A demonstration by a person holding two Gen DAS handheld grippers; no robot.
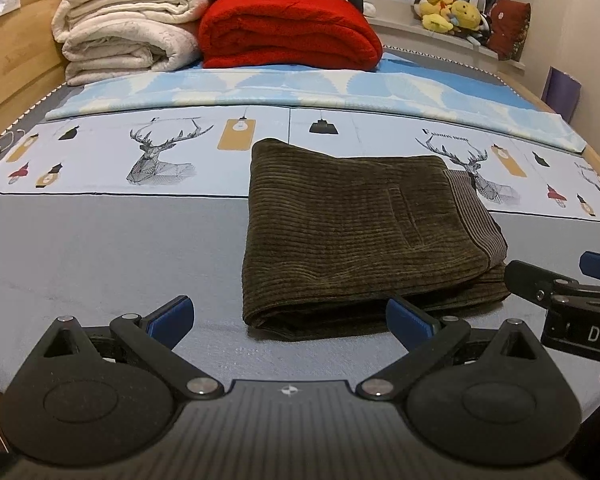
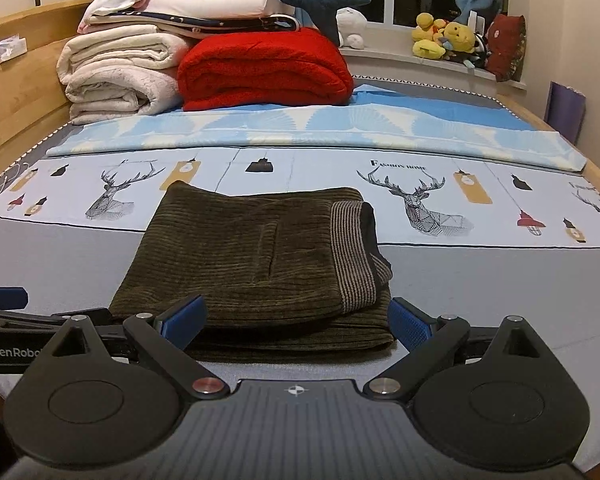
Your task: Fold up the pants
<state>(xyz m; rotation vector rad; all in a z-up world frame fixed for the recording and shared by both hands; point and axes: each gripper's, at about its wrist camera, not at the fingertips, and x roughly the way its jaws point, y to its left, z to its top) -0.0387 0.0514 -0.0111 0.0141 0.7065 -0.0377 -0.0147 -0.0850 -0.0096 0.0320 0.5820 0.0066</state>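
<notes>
The brown pants (image 2: 260, 264) lie folded on the bed (image 2: 60, 264). The left gripper (image 1: 288, 320) and the right gripper (image 2: 296, 320) are both just in front of the pants, fingers wide apart, holding nothing.

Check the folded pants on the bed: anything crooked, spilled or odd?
Only a small thing: on the pants, the striped waistband end is uneven, and a lower layer pokes out past the top fold at the right. Both the left gripper and right gripper are open, holding nothing.
</notes>
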